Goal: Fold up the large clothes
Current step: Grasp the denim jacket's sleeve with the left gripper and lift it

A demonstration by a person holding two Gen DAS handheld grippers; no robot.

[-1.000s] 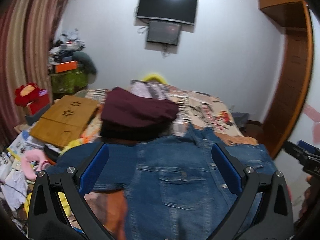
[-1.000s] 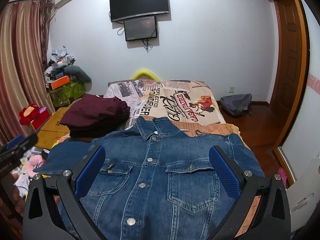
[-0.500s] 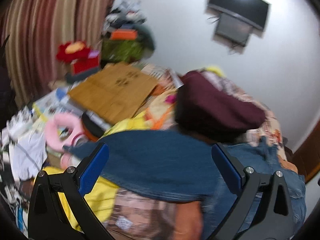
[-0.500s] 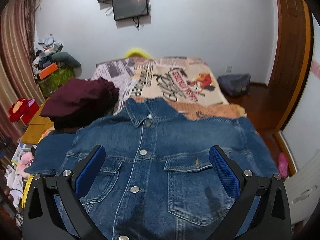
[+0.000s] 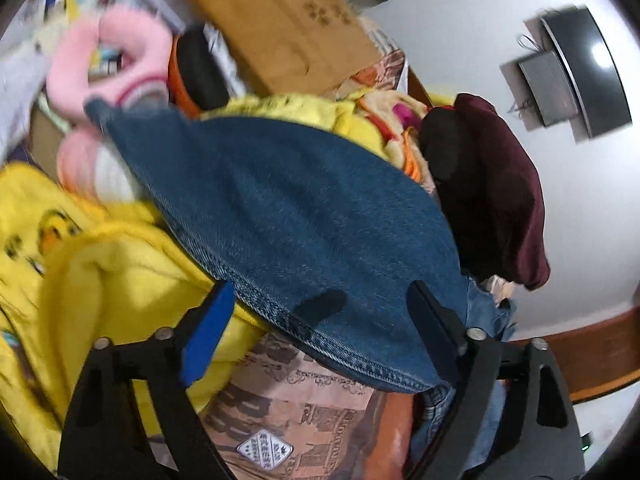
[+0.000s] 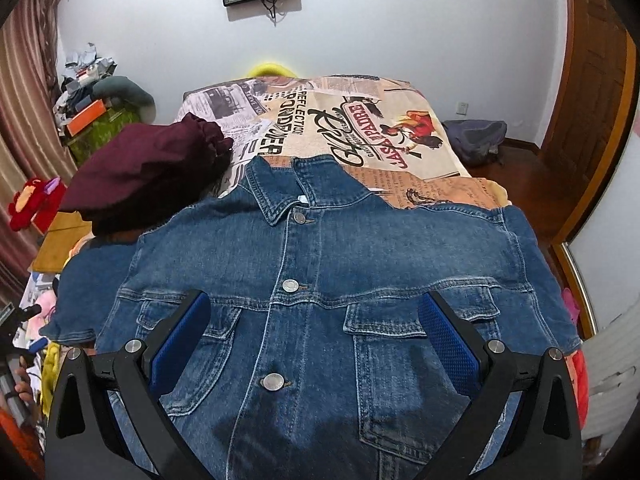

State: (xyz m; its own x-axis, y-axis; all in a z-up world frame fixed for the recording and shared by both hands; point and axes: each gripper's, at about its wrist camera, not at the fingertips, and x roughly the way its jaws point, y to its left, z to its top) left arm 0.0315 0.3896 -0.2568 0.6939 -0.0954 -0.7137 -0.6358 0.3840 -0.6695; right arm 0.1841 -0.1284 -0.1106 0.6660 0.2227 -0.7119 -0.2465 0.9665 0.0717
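Note:
A blue denim jacket point(image 6: 320, 260) lies face up and buttoned on the bed, collar pointing away. One sleeve point(image 5: 280, 208) stretches out over the bed's left side. My left gripper point(image 5: 320, 288) is tilted down over that sleeve. Its jaws are closing with the sleeve's hemmed edge between them, and the pads are clear of the cloth. My right gripper point(image 6: 314, 298) hangs open above the jacket's chest, between the two breast pockets, with nothing gripped.
A folded maroon garment point(image 6: 148, 172) sits left of the collar on the printed bedcover point(image 6: 360, 120). A yellow blanket point(image 5: 120, 260), a pink plush point(image 5: 80, 64) and a brown board point(image 5: 288, 20) crowd the left side. A grey backpack point(image 6: 476, 140) lies by the wooden door point(image 6: 592, 100).
The left gripper swung left and down, rolling, from the jacket's body to the outstretched sleeve, and its jaws narrowed. The right gripper dipped closer to the jacket's front.

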